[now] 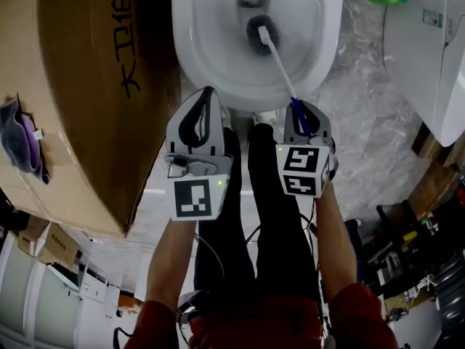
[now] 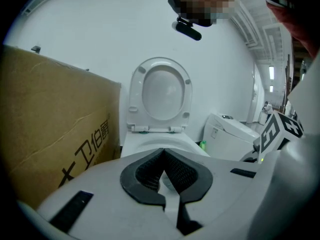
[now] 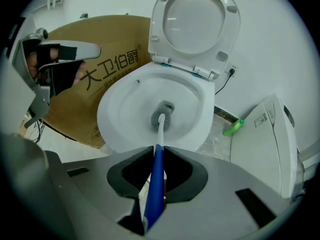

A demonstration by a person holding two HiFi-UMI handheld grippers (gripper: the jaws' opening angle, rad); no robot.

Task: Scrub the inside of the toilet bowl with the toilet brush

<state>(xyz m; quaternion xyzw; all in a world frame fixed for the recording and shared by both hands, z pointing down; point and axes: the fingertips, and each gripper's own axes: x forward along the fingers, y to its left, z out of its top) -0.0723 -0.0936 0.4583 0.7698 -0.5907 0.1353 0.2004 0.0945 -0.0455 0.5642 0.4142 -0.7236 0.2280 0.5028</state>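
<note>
Your right gripper (image 1: 304,115) is clamped on the blue handle of the brush (image 1: 259,36). The brush head sits low in the toilet bowl (image 1: 190,46), at the drain. Your left gripper (image 1: 208,93) is closed on nothing and hovers near the bowl's front rim, beside the cardboard box (image 1: 80,86).

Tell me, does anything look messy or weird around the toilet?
A green bottle lies tipped on the floor right of the toilet bowl, and a big cardboard box crowds the bowl's left side. Nothing looks spilled or broken.
</note>
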